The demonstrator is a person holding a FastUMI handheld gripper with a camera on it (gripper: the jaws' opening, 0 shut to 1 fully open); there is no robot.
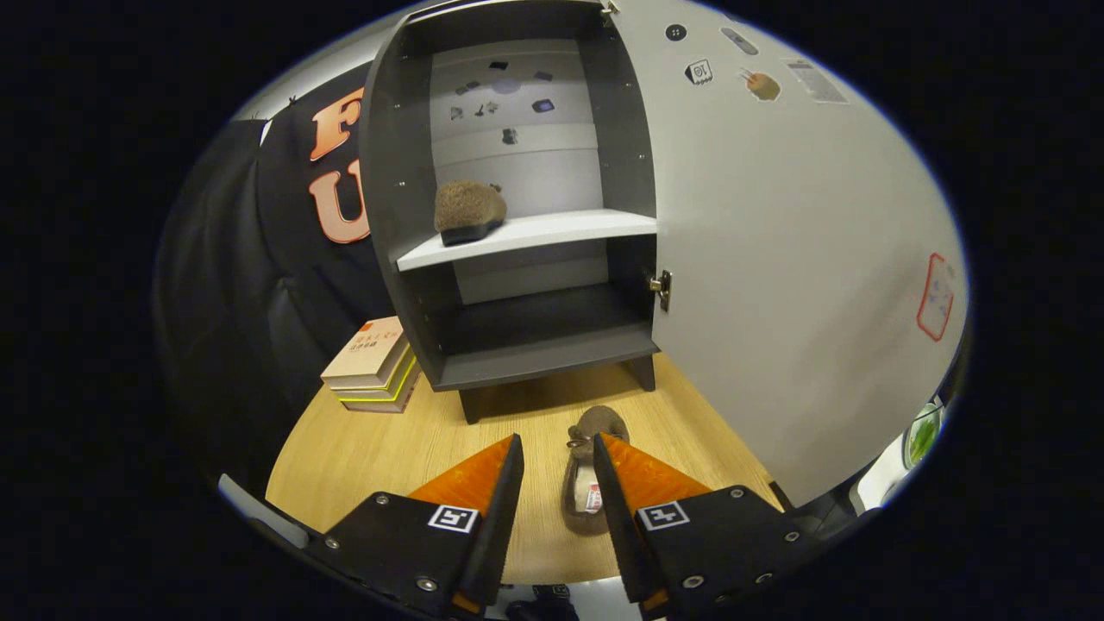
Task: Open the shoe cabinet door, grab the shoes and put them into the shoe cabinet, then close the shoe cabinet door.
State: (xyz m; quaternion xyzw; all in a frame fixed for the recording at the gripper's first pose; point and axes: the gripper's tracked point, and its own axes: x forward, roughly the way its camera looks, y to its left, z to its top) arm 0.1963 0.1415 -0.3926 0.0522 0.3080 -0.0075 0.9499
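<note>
The dark grey shoe cabinet [405,172] stands on the wooden table with its light grey door [776,259] swung wide open to the right. One brown fuzzy shoe [467,211] rests on the white middle shelf [561,231]. A second brown shoe [588,470] lies on the table in front of the cabinet, toe pointing toward it. My gripper [556,453] is open above the table, and this shoe lies in the gap between the fingers, close against the right finger, with neither finger pressing on it.
A stack of books [373,366] lies on the table left of the cabinet. The cabinet's bottom shelf [535,332] holds nothing. The open door bounds the right side of the wooden table [362,448]. Black cloth hangs behind on the left.
</note>
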